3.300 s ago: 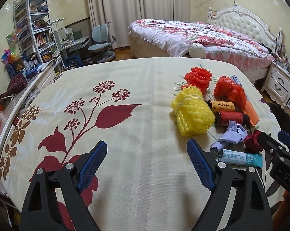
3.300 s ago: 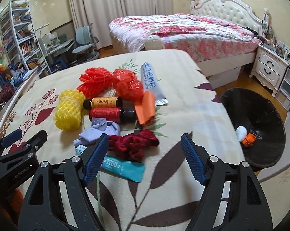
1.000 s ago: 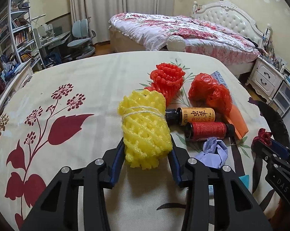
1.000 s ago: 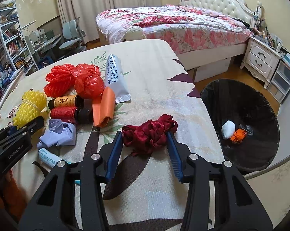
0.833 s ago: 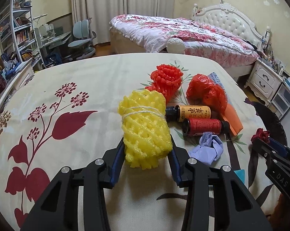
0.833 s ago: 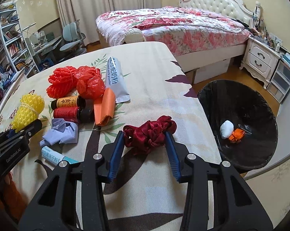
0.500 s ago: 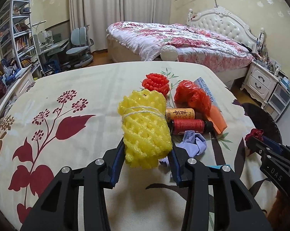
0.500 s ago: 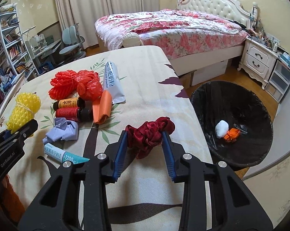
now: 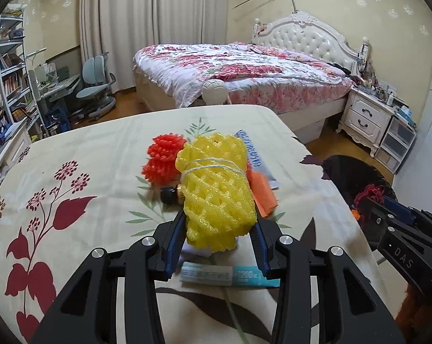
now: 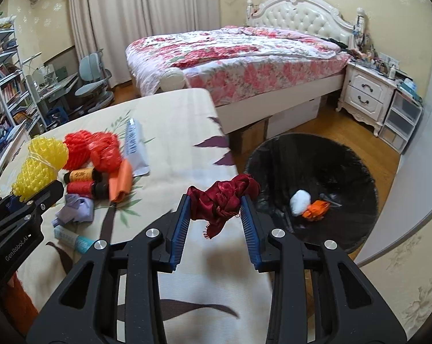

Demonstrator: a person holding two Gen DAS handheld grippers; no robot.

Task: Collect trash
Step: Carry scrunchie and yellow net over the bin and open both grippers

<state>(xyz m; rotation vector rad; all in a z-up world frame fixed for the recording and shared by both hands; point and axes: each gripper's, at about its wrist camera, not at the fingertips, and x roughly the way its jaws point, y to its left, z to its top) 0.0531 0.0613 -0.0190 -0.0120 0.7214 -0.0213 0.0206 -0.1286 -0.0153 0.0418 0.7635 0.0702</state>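
Both grippers have gone up off the table since the earlier picture, and each one carries a piece of trash with it. The right gripper has just been squeezing in, and now it is clamped on the dark red shiny cloth bundle, which hangs in the air with a loose end dangling. The left gripper is clamped on the yellow foam net roll tied with white string. The roll looks soft and bumpy. I think they are held high so they can go over to the round black trash bin on the floor. More trash lies on the cream flowered tablecloth.
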